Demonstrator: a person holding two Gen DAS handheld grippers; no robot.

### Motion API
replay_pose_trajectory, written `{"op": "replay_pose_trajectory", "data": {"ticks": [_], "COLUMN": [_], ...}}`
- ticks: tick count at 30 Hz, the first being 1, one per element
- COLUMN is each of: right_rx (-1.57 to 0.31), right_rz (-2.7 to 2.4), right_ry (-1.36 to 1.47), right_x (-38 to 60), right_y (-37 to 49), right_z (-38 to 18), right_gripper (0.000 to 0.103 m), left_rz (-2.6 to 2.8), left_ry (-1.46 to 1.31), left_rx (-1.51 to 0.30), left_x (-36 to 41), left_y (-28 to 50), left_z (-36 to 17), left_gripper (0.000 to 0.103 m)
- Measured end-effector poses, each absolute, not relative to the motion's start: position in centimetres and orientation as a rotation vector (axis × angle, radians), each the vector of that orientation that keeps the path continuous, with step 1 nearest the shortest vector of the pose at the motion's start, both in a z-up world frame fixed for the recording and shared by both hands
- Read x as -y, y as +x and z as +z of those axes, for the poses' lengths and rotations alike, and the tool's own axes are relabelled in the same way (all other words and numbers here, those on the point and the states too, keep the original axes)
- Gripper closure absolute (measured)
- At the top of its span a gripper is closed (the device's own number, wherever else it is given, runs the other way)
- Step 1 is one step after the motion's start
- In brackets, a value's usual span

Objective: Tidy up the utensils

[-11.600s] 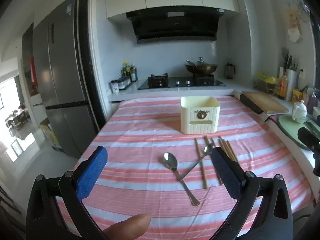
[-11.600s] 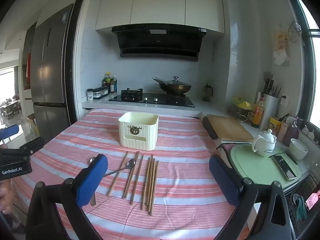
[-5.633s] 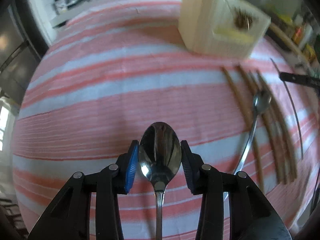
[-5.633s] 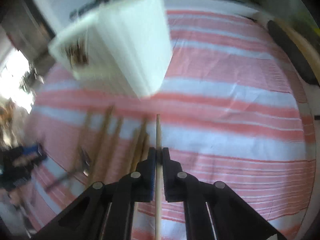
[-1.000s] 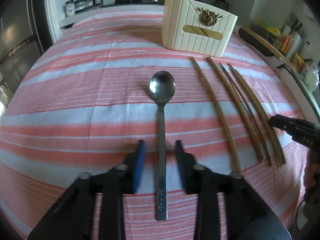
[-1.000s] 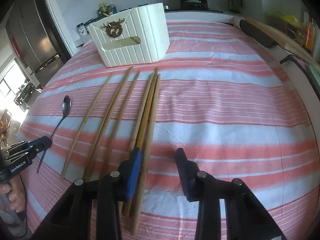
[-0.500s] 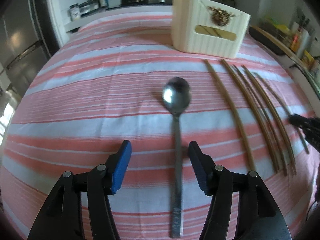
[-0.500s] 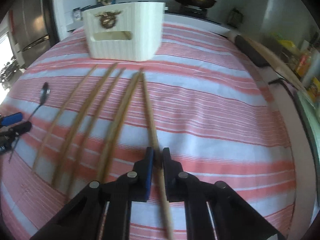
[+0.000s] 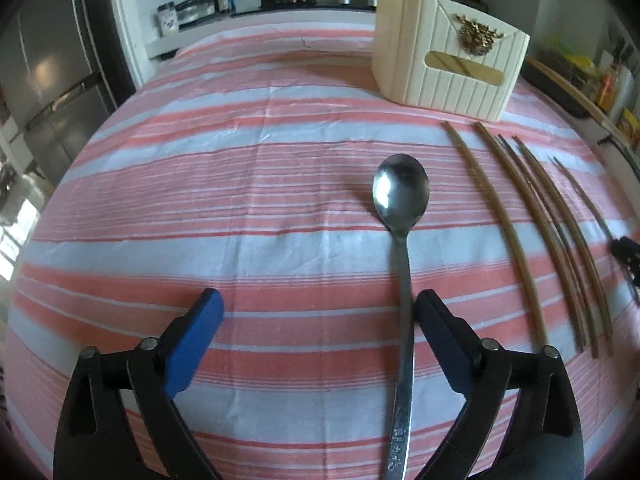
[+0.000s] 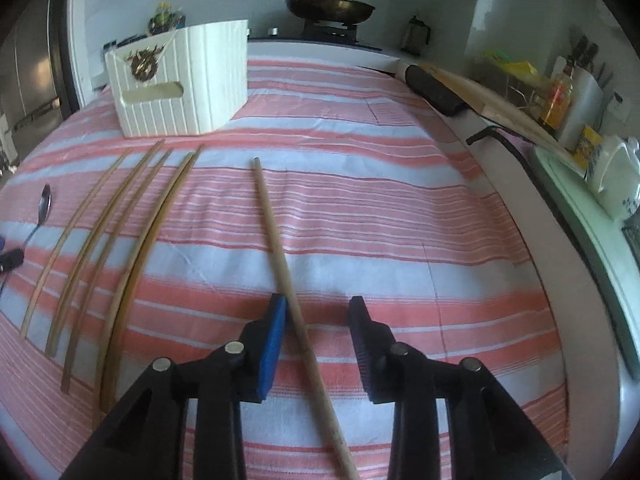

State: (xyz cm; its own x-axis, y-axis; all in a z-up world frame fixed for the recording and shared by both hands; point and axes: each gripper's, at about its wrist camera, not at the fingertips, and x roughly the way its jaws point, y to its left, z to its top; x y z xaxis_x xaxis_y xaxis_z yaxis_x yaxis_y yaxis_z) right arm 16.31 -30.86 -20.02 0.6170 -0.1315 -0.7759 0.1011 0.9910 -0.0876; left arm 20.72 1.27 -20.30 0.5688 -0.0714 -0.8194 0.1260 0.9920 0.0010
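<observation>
In the left wrist view, the left gripper (image 9: 316,312) hovers low over the red-and-white striped tablecloth (image 9: 240,208) with its blue-padded jaws spread wide and released, holding nothing. The long-handled stainless steel spoon (image 9: 402,264) lies flat on the cloth, its handle running just inside the jaw at five o'clock and its bowl pointing toward twelve o'clock. At two to three o'clock from the spoon's bowl, the group of thin brown wooden chopsticks (image 9: 536,224) lies side by side on the cloth, apart from the spoon. Farther off, at one o'clock, the cream ribbed plastic utensil holder with a gold emblem (image 9: 448,60) stands upright on the cloth.

In the right wrist view, the right gripper (image 10: 318,320) has its jaws parted and released around a single light wooden chopstick (image 10: 280,256), which rests on the cloth, lying close against the blue pad at seven o'clock and clear of the other. The remaining chopsticks lie at nine to ten o'clock, well apart from it. The holder stands at eleven o'clock, and a dark wok (image 10: 328,6) sits on the stove beyond the table at twelve o'clock.
</observation>
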Motion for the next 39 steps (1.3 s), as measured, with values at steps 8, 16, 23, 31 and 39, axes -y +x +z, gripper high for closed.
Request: {"op": "replay_pose_trajectory", "data": {"ticks": [8, 16, 23, 31, 39], "right_rx": [-0.915, -0.913, -1.066, -1.187, -1.209], "right_rz": [-0.068, -0.072, 0.021, 0.11, 0.15], "right_ry": [0.067, 0.023, -0.014, -0.064, -0.062], "right_x": [31.2, 30.4, 31.3, 31.9, 31.9], "right_y": [16.3, 16.5, 16.9, 16.9, 21.8], "right_z": [-20.0, -20.4, -19.7, -19.6, -19.3], "right_gripper": [0.037, 0.033, 0.033, 0.031, 0.041], "left_rz": [-0.114, -0.115, -0.233, -0.377, -0.257], "left_ry": [0.062, 0.063, 0.096, 0.115, 0.177], "left_rx": [-0.959, -0.959, -1.047, -1.072, -1.119], "left_x": [-1.2, -1.2, -1.9, -1.3, 2.0], "left_y": [20.8, 20.7, 20.4, 22.5, 26.7], "left_z": [-20.4, -20.4, -19.4, -17.2, -20.1], "left_gripper": [0.002, 0.001, 0.002, 0.002, 0.003]}}
